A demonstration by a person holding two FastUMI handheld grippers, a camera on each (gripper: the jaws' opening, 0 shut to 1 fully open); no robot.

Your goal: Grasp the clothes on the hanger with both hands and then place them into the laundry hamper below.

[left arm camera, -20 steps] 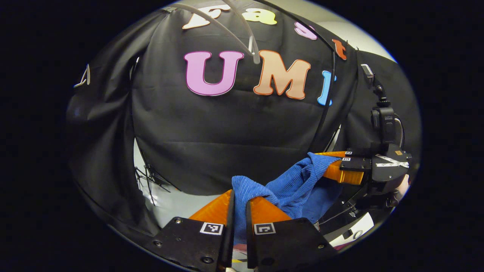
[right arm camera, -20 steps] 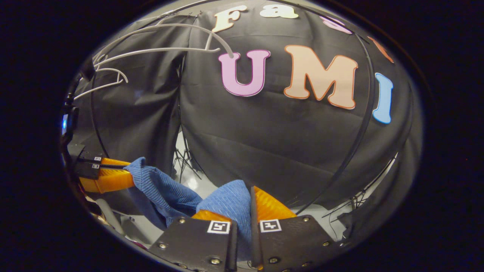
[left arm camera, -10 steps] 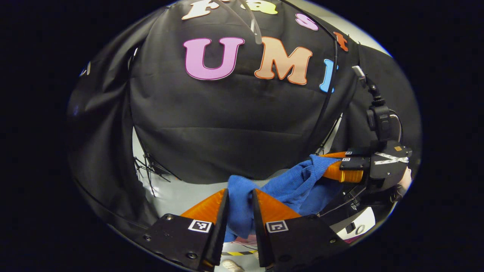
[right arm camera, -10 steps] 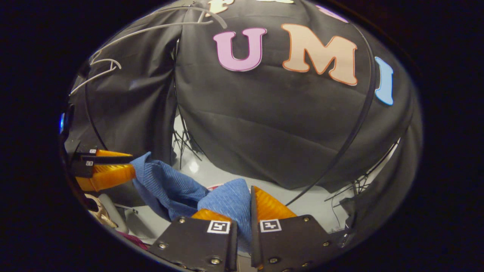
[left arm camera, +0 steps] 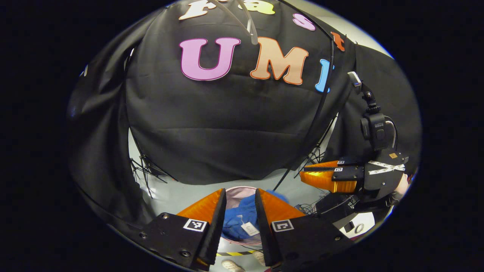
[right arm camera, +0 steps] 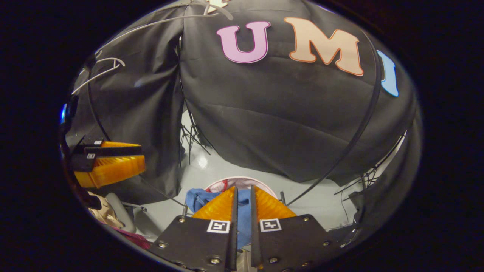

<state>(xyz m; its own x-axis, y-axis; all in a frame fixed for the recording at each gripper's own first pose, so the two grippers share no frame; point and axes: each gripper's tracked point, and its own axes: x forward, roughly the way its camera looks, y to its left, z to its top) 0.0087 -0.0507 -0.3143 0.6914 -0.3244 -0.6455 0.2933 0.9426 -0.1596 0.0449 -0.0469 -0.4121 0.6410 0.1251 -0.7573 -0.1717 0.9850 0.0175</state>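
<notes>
Blue cloth point(left arm camera: 242, 219) that both tools clamped half a second ago now lies loose in the hamper point(left arm camera: 236, 193) below, its white tag showing. Left tool point(left arm camera: 241, 202): fingers apart, nothing between them, the cloth well beneath the gap. Right tool point(right arm camera: 242, 200): fingers nearly together with a narrow slit, gripping nothing; through the slit the cloth shows far below, draped over the hamper's rim. Up at the top left of the right gripper view hangs the bare hanger point(right arm camera: 102, 68).
</notes>
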